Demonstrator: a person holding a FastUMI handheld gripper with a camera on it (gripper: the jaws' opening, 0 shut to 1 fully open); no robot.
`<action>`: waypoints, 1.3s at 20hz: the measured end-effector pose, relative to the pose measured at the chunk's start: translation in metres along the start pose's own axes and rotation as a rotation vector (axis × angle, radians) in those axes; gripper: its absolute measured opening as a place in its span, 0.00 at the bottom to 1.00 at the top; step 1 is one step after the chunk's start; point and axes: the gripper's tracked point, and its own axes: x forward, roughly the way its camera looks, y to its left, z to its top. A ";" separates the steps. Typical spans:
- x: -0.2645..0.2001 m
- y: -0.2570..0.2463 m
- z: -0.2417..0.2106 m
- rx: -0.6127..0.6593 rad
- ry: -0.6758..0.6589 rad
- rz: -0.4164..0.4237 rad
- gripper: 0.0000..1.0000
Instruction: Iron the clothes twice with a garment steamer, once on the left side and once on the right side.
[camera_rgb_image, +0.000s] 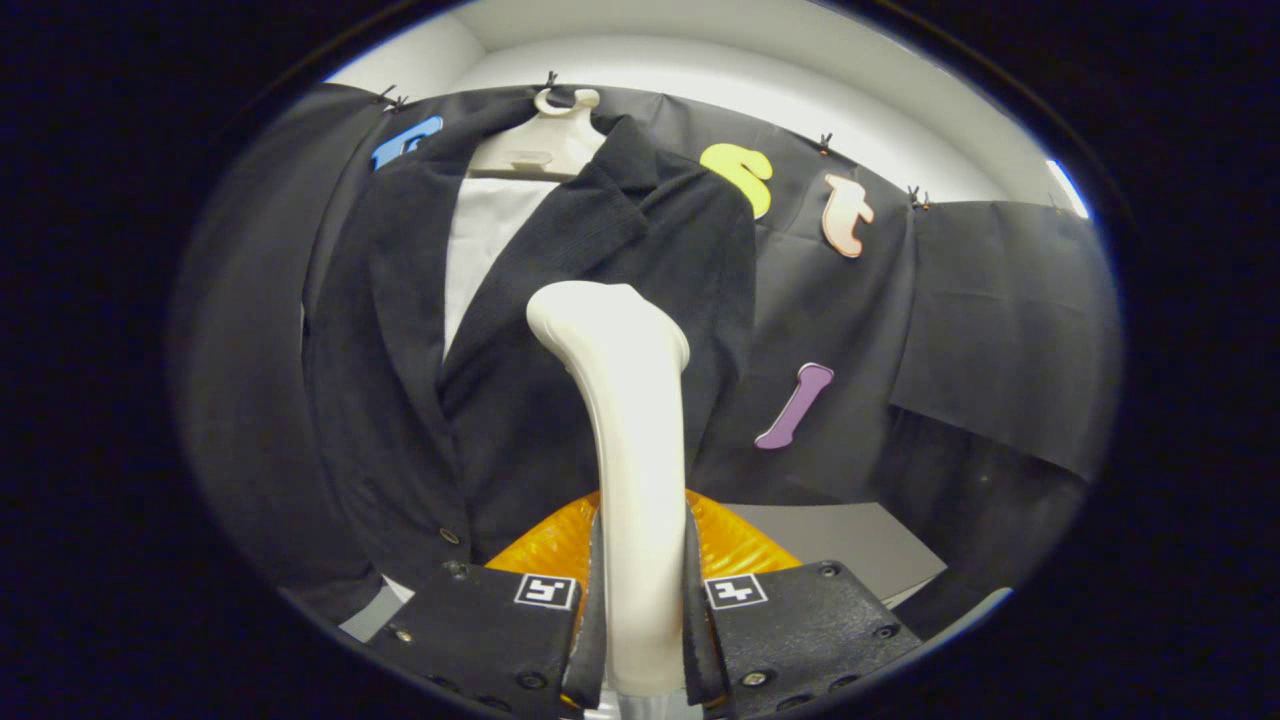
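A cream-white garment steamer stands upright between my fingers, its handle clamped by both pads, and my gripper is shut on it. The steamer's head reaches up in front of the right front panel of a black jacket. The jacket hangs on a cream hanger against the booth's wall, with a white lining or shirt showing at its open collar. Whether the head touches the cloth I cannot tell.
An orange, shiny object lies below the jacket, just behind my fingers. A grey tabletop stretches to the right of it. The black cloth wall hangs behind and to the right.
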 end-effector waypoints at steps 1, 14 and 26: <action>0.000 0.003 -0.009 0.002 0.016 0.002 0.34; -0.002 0.041 -0.116 -0.005 0.180 0.056 0.34; 0.004 0.058 -0.186 -0.062 0.282 0.078 0.34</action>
